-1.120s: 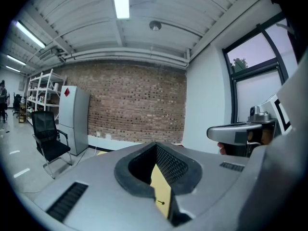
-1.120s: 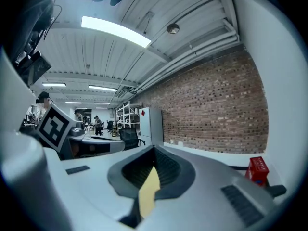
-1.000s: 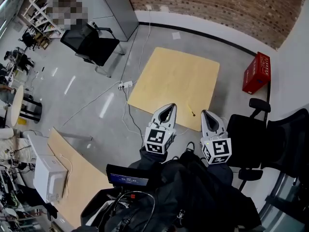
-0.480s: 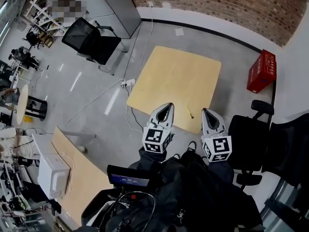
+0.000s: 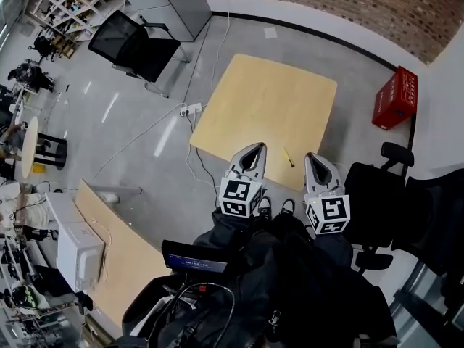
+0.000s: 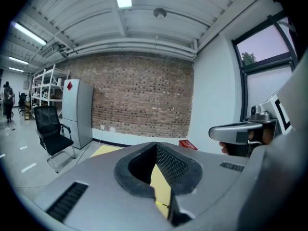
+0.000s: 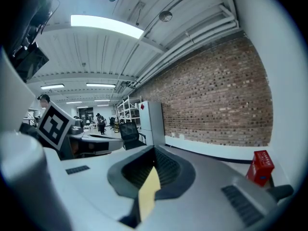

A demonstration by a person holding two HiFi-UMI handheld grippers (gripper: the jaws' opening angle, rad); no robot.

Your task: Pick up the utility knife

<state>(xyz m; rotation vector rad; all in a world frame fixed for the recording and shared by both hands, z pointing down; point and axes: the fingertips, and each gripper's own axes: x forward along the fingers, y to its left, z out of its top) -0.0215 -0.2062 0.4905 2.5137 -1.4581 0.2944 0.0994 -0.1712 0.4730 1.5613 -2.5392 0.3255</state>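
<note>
The utility knife (image 5: 288, 158), small and yellow, lies near the near right edge of a light wooden table (image 5: 268, 107). Both grippers hang in the air in front of the person, above the table's near edge. My left gripper (image 5: 254, 148) is left of the knife, shut and holding nothing. Just right of the knife is my right gripper (image 5: 315, 157), likewise shut and holding nothing. Through the left gripper's (image 6: 156, 146) jaw loop the table and the knife (image 6: 162, 204) show. Only a strip of table shows through the right gripper (image 7: 154, 151).
A black office chair (image 5: 138, 46) stands far left of the table, and two more (image 5: 384, 194) stand at the right. A red crate (image 5: 395, 96) sits by the brick wall. A power strip and cables (image 5: 190, 110) lie on the floor left of the table. A desk (image 5: 109, 245) is at lower left.
The head view has shifted, and the table sits a little higher and closer. Both grippers have edged forward over its near edge, so the knife now lies between them.
</note>
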